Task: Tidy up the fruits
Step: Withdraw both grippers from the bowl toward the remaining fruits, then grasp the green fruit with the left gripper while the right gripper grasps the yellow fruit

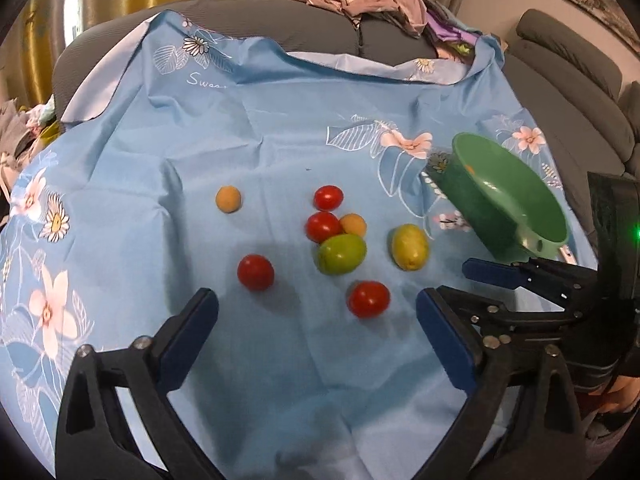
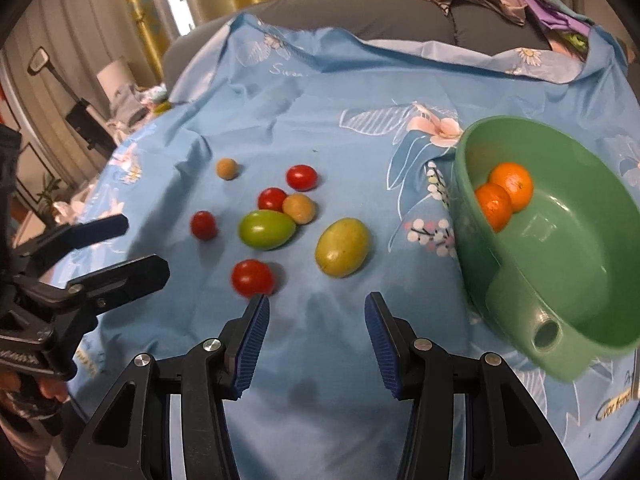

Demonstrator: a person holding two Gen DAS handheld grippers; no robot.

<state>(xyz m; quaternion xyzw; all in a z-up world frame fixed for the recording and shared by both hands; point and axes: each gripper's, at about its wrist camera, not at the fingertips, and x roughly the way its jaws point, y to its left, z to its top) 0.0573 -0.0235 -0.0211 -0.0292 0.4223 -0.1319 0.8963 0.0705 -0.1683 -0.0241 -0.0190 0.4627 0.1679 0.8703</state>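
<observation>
On the blue cloth [image 2: 320, 120], only the right wrist shows oranges [image 2: 505, 196] inside the bowl [image 2: 592, 280].

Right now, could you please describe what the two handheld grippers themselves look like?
The left gripper and the right gripper match: black plastic linkage arms with silver bolts, and blue ribbed pads on the inner faces of the fingers. A green light glows on the right unit's body.

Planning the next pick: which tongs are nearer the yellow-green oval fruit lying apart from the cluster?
Right. The right tongs, open, sit just short of the yellow-green oval fruit. The left tongs, also open, are farther to its left, with a red tomato between.
</observation>
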